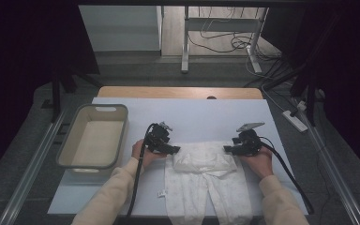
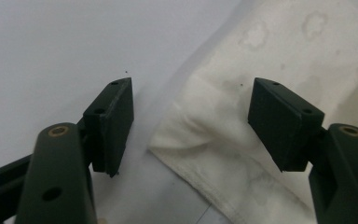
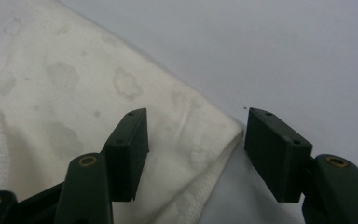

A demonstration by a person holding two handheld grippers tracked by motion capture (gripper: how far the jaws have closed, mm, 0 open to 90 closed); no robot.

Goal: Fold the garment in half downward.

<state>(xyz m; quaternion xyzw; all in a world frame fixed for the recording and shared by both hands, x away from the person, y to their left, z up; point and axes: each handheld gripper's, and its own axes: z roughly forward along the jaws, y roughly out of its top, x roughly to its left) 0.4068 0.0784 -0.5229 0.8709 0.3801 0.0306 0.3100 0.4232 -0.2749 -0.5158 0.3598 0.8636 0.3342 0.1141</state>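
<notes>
White cotton trousers (image 1: 206,180) lie flat on the pale counter (image 1: 192,115) in the high view, legs running toward the person and the waist end doubled over on itself, so I judge one fold made and the rest of the folding not yet done. The left gripper (image 1: 174,150) sits at the left corner of that folded band and the right gripper (image 1: 227,149) at the right corner, both low over the cloth. A beige basket (image 1: 93,136) stands well apart to the left, and bare counter lies beyond the waist, giving room to carry the fold away from the person; the legs reach the near edge, so there is little room that way. From the left gripper view, the jaws stand apart with the folded corner of the trousers (image 2: 205,135) between them, neither pad pressing it, one pad (image 2: 114,123) over bare counter. From the right gripper view, the jaws are likewise apart and straddle the other corner (image 3: 214,135), its stitched hem running between the pads, nothing clamped yet. Both corners look ready to be pinched.
</notes>
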